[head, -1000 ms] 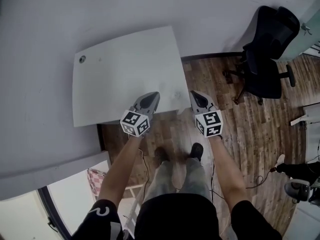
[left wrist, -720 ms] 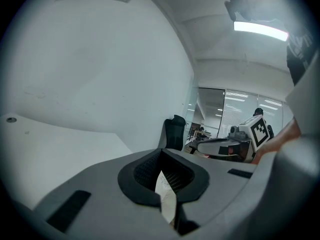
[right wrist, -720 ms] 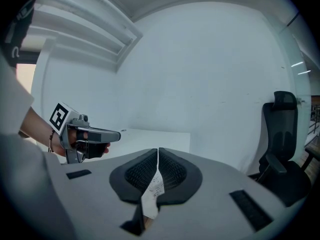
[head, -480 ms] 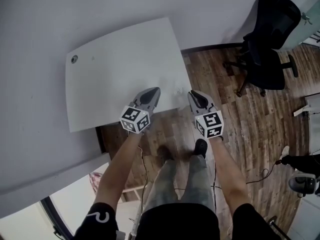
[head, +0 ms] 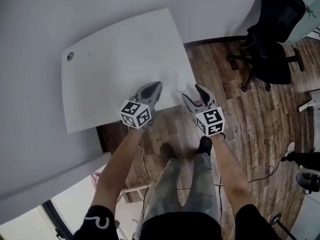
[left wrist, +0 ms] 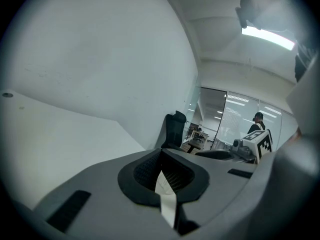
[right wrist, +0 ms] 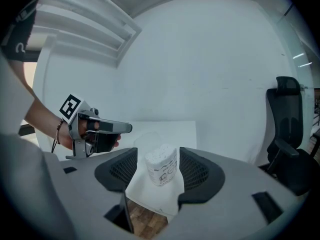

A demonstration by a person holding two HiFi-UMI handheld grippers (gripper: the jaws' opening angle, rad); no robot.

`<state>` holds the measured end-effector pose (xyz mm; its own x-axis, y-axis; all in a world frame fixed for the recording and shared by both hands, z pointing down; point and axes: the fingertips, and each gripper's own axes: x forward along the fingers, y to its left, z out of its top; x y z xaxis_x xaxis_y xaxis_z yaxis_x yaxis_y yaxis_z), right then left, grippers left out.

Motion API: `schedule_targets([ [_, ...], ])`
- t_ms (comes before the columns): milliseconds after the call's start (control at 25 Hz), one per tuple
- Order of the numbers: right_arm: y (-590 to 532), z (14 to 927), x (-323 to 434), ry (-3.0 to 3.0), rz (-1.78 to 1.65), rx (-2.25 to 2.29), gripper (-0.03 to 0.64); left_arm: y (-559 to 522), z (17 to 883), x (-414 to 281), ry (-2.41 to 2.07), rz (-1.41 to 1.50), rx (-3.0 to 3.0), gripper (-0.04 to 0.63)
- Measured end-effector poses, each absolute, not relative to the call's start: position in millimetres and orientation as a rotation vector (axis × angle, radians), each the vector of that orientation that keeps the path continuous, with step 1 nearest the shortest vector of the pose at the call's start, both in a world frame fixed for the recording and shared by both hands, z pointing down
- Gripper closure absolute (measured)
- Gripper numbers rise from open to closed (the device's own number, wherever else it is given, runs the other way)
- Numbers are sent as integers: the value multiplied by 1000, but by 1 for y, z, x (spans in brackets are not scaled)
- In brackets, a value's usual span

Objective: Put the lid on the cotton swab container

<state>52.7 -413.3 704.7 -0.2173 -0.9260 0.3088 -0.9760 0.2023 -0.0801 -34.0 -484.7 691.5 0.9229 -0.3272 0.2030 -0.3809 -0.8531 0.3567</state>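
Looking straight down, the wood-plank floor (head: pixel 235 114) filled the frame from three o'clock round to six. The white table (head: pixel 115 59) took the ten-to-twelve o'clock stretch against the pale wall, and a black office chair (head: pixel 272 39) stood at two o'clock, well apart from the table.

Both bare forearms reached up from six o'clock. A white swirl showed on the black left sleeve (head: pixel 98 218), and it was no readable word. Each gripper carried its cube of black-and-white square markers.

The left gripper (head: pixel 157 86) hung over the table's near edge at its five o'clock side. Its jaws were pressed together, with only a thin white sliver showing between the pads.

And the right gripper (head: pixel 191 92), just beside it at three o'clock, had just been opening. Its jaws stood wide, one either side of the cotton swab container (head: pixel 182 85), and the pads were not pressing on it.

That container stood upright on the table's five o'clock corner, with white swab heads packed at the top and no lid on it. A label with dark print wrapped its side, too small to read.
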Motion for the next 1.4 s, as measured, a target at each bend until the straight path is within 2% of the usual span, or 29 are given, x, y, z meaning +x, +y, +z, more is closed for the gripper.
schedule_targets([
  [360,-425,739,46,-2272,313,1793,316,-489,706,-21,-462,151,2678,571],
  [1400,-440,751,42,-2287,269,1777,318,-494,696,17,-336,106,2716,571],
])
